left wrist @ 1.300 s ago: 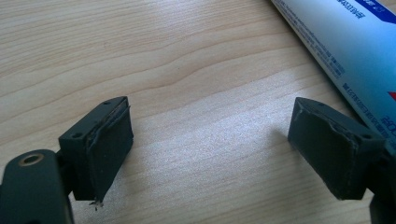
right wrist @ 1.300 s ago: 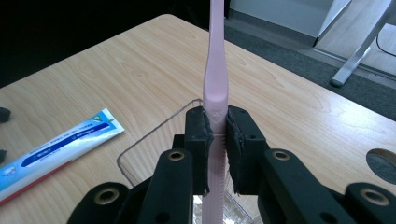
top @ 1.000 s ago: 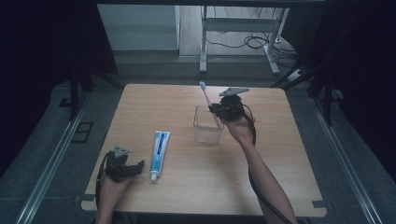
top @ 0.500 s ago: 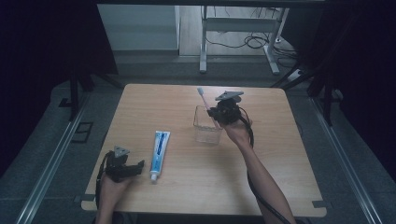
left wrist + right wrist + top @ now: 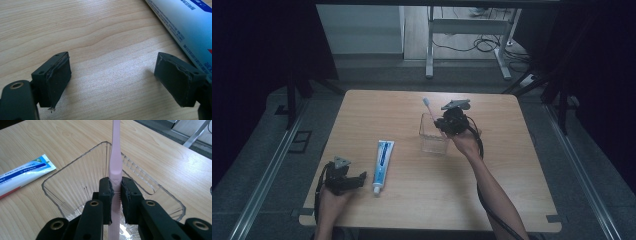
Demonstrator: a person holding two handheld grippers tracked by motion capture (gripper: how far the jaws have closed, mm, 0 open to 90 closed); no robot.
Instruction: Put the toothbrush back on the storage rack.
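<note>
One toothbrush [image 5: 115, 157] is being pinched by the right gripper [image 5: 116, 192] over the cup [image 5: 62, 195]; the cup could be tipped by a slanted handle, while the left gripper [image 5: 112, 80] is being held open.

You are working bare-armed, with no sleeves showing. Your left gripper [image 5: 357, 179] and right gripper [image 5: 441, 125] are wearing matte black jaws with frayed dark pads [image 5: 60, 77], brass-ringed screw holes, grey three-cornered top plates and trailing black cables.

The toothbrush [image 5: 115, 165] is pale pink, the ribbed cup [image 5: 75, 182] clear, the tube [image 5: 22, 176] white with blue, the table [image 5: 412, 200] light woodgrain.
</note>
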